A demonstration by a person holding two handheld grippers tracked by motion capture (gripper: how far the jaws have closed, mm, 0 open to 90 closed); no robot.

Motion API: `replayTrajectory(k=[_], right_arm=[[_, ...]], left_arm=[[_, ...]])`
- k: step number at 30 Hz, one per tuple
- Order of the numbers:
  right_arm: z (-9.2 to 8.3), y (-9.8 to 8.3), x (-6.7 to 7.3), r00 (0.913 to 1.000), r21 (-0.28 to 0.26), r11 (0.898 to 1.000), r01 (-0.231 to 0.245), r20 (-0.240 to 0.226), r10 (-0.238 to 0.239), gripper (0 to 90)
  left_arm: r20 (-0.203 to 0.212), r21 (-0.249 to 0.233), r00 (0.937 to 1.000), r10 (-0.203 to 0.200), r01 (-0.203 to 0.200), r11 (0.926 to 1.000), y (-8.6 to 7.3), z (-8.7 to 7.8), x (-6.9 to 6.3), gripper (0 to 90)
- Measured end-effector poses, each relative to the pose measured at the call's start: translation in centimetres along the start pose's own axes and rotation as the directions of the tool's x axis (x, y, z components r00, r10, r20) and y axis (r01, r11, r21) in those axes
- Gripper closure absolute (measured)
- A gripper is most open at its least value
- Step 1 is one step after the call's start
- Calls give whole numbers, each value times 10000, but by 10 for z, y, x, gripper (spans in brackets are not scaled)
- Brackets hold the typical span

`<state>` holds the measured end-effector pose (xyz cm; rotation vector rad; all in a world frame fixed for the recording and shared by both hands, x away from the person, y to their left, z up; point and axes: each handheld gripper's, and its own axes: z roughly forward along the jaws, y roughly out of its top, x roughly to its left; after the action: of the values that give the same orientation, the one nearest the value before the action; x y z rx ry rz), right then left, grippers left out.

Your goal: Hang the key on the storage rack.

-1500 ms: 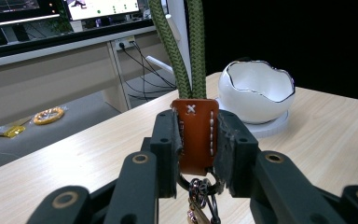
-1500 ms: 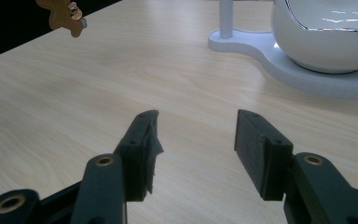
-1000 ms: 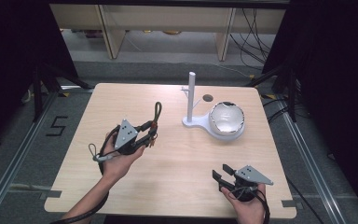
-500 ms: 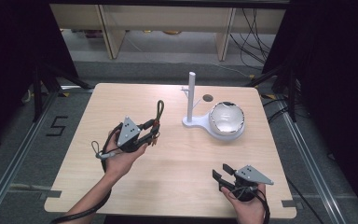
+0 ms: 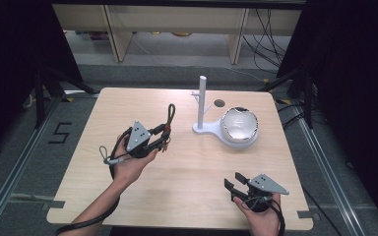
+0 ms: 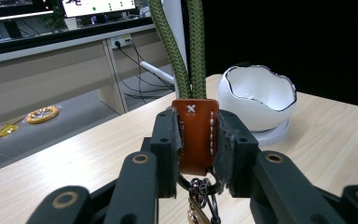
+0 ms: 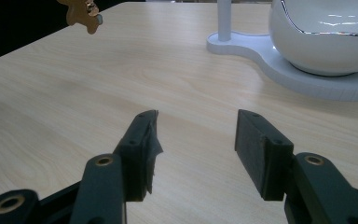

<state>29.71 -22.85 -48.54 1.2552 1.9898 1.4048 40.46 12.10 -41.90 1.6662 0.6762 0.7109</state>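
Two grippers were over a light wooden table (image 5: 187,172) that stood on a grey floor, with dark curtains at both sides and pale shelving and loose cables at the far end. The left gripper (image 5: 163,137), held above the left middle of the table, had its jaws pressed tight on the brown leather tab (image 6: 196,135) of a keychain. The green cord loop (image 5: 169,114) of the keychain pointed to the far side, and small metal rings (image 6: 199,196) hung below the tab. The right gripper (image 5: 229,188) was at the near right corner, low over the wood, with its jaws standing wide apart and nothing between them. On the far right part of the table stood a white stand (image 5: 203,105) with an upright post, and a white bowl (image 5: 239,125) with an uneven rim sat on its base. A small dark hole (image 5: 219,103) was in the table just behind the stand.
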Motion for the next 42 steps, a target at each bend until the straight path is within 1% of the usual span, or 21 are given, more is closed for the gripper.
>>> replayTrajectory(k=[2,4,5,6,7,14,16,19,20,22,24,25,26,27,28,29,30,33,37,40,42], right_arm=[[-1,0,-1,10000,-34,10000,14,86,-14,497],[-3,1,0,9997,142,9999,-26,223,23,497],[-3,1,0,9997,56,10000,-56,236,54,497],[-3,1,3,9989,51,9991,-426,172,426,497],[-3,1,1,9997,-10,9999,-168,169,168,497],[-3,1,0,9997,-24,9999,-162,164,163,497],[-5,2,-2,9995,-21,10000,52,317,-51,497],[-4,1,-1,9997,-158,9998,-131,207,134,497],[-4,2,-2,9998,-189,9998,76,176,-73,497],[-7,2,-3,9996,46,10000,-43,267,42,497],[-7,2,-4,9995,-23,10000,83,297,-82,497],[-8,2,-4,9995,-42,10000,-37,323,39,497],[-9,2,-1,9988,11,9993,-372,313,372,497],[-9,2,-4,9994,-32,10000,-1,357,2,497],[-11,2,-2,9986,117,9991,-399,356,394,498],[-10,2,-5,9994,-1,10000,-42,354,42,498],[-10,2,-3,9988,120,9994,-319,384,314,498],[-7,1,-5,9996,-129,9999,-114,275,118,498],[-7,1,-5,9998,-100,9999,-77,155,79,498],[-8,1,-4,9995,46,10000,-52,306,51,498],[-7,1,-4,9995,-47,10000,-35,315,36,498]], left_arm=[[12,-32,10000,16,-16,10000,0,1,1,696],[-7,-28,10000,1,-1,10000,2,3,1,696],[-1,-19,10000,-12,12,10000,2,3,2,696],[-8,-22,10000,-50,50,10000,2,4,2,696],[-32,-19,10000,-39,39,10000,2,5,2,696],[-52,64,9999,-141,141,9999,1,10,5,696],[-120,45,9998,-155,156,9999,2,12,5,696],[-129,43,9998,-133,133,9999,3,14,5,696],[-126,31,9998,-184,184,9998,3,16,5,696],[-119,15,9998,-159,160,9999,4,17,5,696],[-98,17,9998,-157,157,9999,4,19,4,696],[-97,6,9998,-144,144,9999,5,20,4,696],[-95,18,9998,-151,152,9999,5,20,4,696],[-86,24,9999,-127,128,9999,6,21,4,696],[-94,18,9998,-149,149,9999,6,22,4,696],[-89,23,9999,-141,142,9999,7,23,4,696],[-87,13,9999,-134,134,9999,7,23,3,696],[-76,7,9998,-158,158,9999,8,25,2,696],[-67,-18,9998,-168,168,9999,9,28,2,696],[-76,-14,9999,-156,156,9999,11,30,1,696],[-82,-26,9998,-173,172,9998,11,31,1,696]])
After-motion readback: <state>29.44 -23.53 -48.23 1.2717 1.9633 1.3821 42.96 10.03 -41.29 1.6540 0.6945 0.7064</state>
